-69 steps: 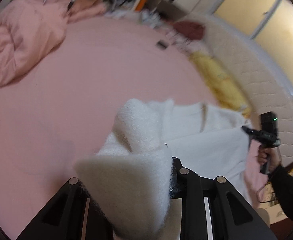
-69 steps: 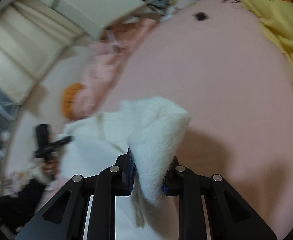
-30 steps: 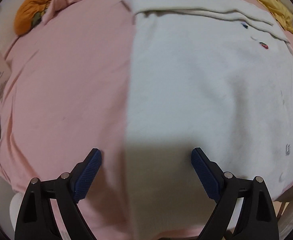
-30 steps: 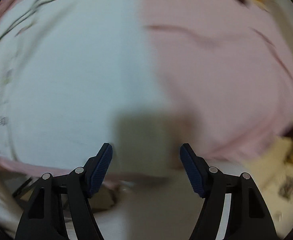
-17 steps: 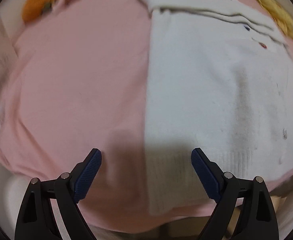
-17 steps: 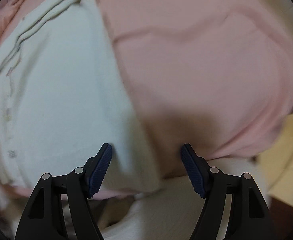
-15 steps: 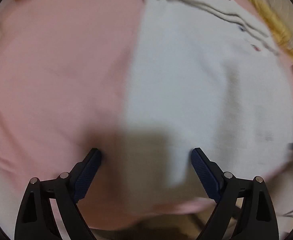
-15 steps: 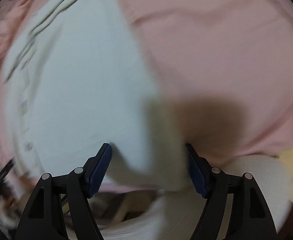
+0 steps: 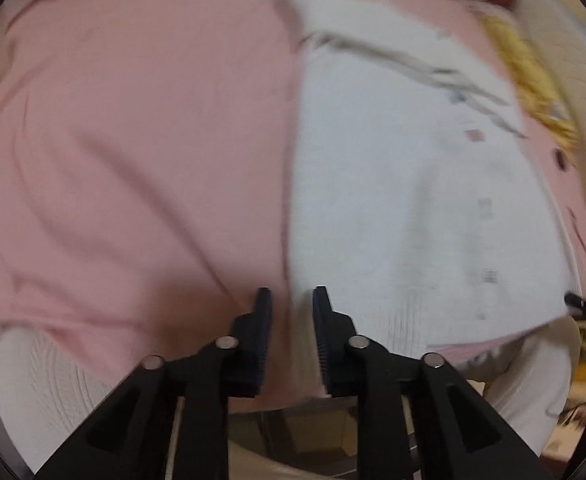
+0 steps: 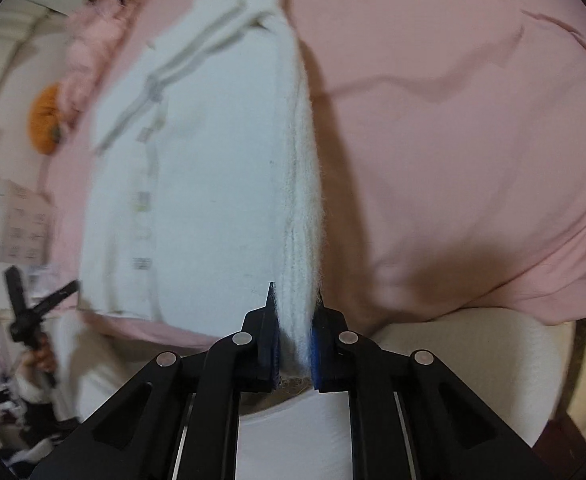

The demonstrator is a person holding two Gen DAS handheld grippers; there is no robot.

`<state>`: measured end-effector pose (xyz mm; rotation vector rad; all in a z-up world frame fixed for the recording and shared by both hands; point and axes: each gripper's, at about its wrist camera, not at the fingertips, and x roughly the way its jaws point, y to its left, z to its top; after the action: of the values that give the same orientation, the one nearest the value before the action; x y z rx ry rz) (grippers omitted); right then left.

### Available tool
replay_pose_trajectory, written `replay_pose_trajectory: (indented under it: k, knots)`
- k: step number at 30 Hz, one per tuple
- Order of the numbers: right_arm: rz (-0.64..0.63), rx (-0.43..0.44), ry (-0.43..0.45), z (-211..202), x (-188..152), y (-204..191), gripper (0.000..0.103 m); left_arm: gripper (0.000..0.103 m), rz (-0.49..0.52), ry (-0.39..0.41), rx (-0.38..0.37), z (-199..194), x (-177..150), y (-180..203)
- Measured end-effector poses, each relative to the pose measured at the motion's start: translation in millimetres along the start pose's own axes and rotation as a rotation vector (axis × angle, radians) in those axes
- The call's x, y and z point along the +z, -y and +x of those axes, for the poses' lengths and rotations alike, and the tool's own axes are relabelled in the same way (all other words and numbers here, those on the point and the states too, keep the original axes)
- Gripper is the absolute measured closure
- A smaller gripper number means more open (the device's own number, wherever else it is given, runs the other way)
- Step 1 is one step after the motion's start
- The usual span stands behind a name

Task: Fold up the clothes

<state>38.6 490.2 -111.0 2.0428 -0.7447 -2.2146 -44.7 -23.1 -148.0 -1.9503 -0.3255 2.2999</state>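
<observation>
Right wrist view: right gripper [image 10: 295, 312] clamps the soft, limp white cardigan [image 10: 213, 168] at its lower-centre corner; left gripper [image 9: 289, 308] nearly closed, contents unclear.

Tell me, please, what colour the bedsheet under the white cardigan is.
Pink bedsheet, clearest in the right wrist view.

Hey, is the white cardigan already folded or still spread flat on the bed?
Partly folded: the white cardigan lies flat with stacked layers along one edge, which the right tongs pinch.
</observation>
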Motion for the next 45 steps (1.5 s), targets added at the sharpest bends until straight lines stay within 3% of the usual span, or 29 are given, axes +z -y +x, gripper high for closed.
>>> replay_pose_trajectory:
  k: [4, 6, 7, 8, 9, 10, 12, 13, 14, 15, 16, 17, 19, 22, 24, 29, 31, 32, 33, 35, 36, 37, 38, 39, 40, 41, 42, 43, 45]
  knots:
    - [-0.003, -0.022, -0.010, 6, 3, 0, 0.091, 0.082, -0.102, -0.014, -0.125, 9, -12, -17]
    - [0.015, -0.036, -0.015, 12, 5, 3, 0.088, 0.069, -0.140, -0.013, -0.185, 11, -17, -21]
    - [0.028, -0.047, -0.017, 14, 5, 5, 0.088, 0.054, -0.133, -0.004, -0.177, 14, -17, -17]
    - [0.042, -0.057, -0.020, 15, 6, 7, 0.087, 0.046, -0.123, 0.003, -0.163, 17, -17, -13]
    - [0.060, -0.060, -0.021, 18, 7, 6, 0.086, 0.046, -0.102, 0.002, -0.134, 19, -14, -8]
    - [0.069, -0.066, -0.027, 21, 8, 8, 0.075, 0.046, -0.081, -0.004, -0.109, 23, -9, -4]
    - [0.079, -0.073, -0.046, 27, 4, 12, 0.073, 0.046, -0.057, -0.029, -0.113, 34, -4, 5]
    - [0.084, -0.055, -0.053, 32, 3, 12, 0.072, 0.059, -0.046, -0.042, -0.126, 39, -4, 10]
    - [0.072, -0.045, -0.045, 30, 2, 11, 0.072, 0.088, -0.017, -0.045, -0.118, 40, -4, 17]
    - [0.061, -0.036, -0.038, 28, 2, 9, 0.074, 0.095, 0.010, -0.046, -0.111, 41, -5, 24]
    - [0.050, -0.027, -0.031, 26, 1, 8, 0.080, 0.094, 0.029, -0.046, -0.114, 39, -6, 26]
    - [0.039, -0.017, -0.024, 23, 0, 6, 0.092, 0.094, 0.044, -0.046, -0.116, 36, -6, 27]
    - [0.029, 0.011, 0.005, 10, -2, 4, 0.092, 0.094, 0.029, -0.043, -0.119, 28, -5, 24]
    - [-0.001, -0.008, 0.063, -19, -6, -2, 0.093, 0.094, -0.011, 0.032, -0.133, -4, -2, 10]
    - [-0.006, -0.050, 0.017, -10, -6, 1, 0.093, 0.095, -0.010, 0.041, -0.134, -11, -4, 3]
    - [-0.003, -0.163, -0.105, 30, -3, 8, 0.092, 0.094, 0.035, -0.101, -0.046, 38, -12, 6]
    - [-0.027, -0.231, -0.109, 39, -2, 2, 0.088, 0.093, 0.037, -0.103, -0.030, 42, -13, 10]
    - [-0.036, -0.255, -0.118, 39, -2, -1, 0.082, 0.085, 0.034, -0.105, -0.017, 39, -13, 10]
    - [-0.046, -0.294, -0.121, 35, -2, -4, 0.080, 0.078, 0.042, -0.104, 0.045, 34, -12, 9]
    - [-0.065, -0.374, -0.125, 26, -3, -10, 0.070, 0.050, 0.059, -0.102, 0.171, 24, -11, 8]
    - [-0.077, -0.471, -0.110, 16, -3, -14, 0.069, 0.043, 0.068, -0.092, 0.242, 19, -10, 8]
    - [-0.089, -0.548, -0.061, 6, 0, -20, 0.069, 0.036, 0.081, -0.047, 0.344, 10, -7, 12]
    - [-0.102, -0.625, -0.010, -5, 3, -26, 0.069, 0.036, 0.097, 0.003, 0.432, 1, -2, 19]
    - [-0.121, -0.688, 0.077, -16, 10, -38, 0.069, 0.036, 0.120, 0.064, 0.459, -8, 5, 33]
    - [-0.144, -0.696, 0.156, -23, 17, -51, 0.068, 0.033, 0.139, 0.099, 0.440, -12, 11, 46]
    - [-0.178, -0.655, 0.235, -26, 24, -66, 0.058, 0.022, 0.169, 0.135, 0.401, -13, 17, 64]
    - [-0.210, -0.560, 0.278, -21, 32, -79, 0.048, 0.014, 0.209, 0.152, 0.361, -10, 19, 81]
    - [-0.241, -0.465, 0.320, -15, 39, -92, 0.032, 0.002, 0.249, 0.170, 0.321, -6, 22, 97]
    - [-0.269, -0.312, 0.324, 15, 49, -106, 0.031, 0.002, 0.323, 0.198, 0.269, 13, 26, 130]
